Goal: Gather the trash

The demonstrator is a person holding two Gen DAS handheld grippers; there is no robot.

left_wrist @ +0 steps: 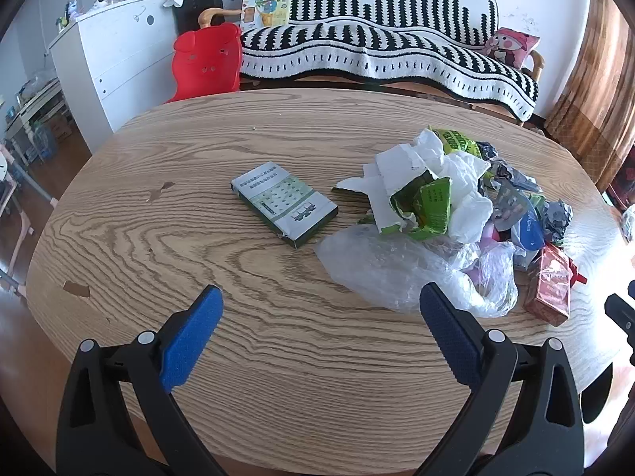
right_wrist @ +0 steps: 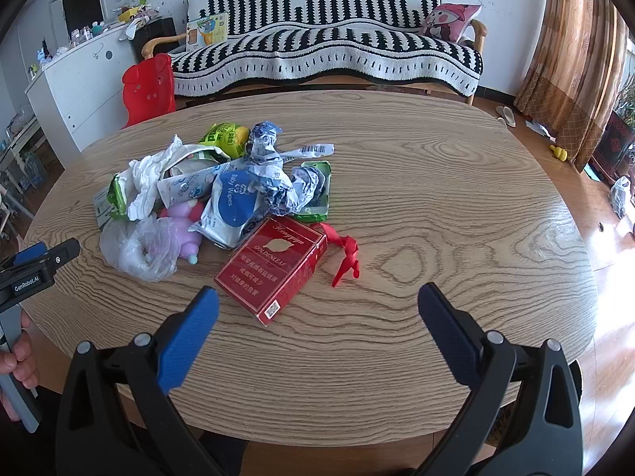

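oval wooden table (left_wrist: 166,238) with pronounced grain. lying directly on it: a green-and-white carton (left_wrist: 283,203), flat and apart from the rest; a heap of crumpled wrappers (right_wrist: 254,174); a clear plastic bag (left_wrist: 397,269) at the heap's near edge; a red cigarette box (right_wrist: 272,267) touching the heap; a red ribbon (right_wrist: 345,254) just beside the box.

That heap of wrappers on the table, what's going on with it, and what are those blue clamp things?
A person holds a two-finger gripper in each hand to collect trash. Both the left gripper and right gripper hover open above the wooden table, holding nothing. The pile of wrappers, a clear plastic bag and a red carton lie bunched together. A green and white box lies apart, to the left of the pile. Nothing has been picked up yet.
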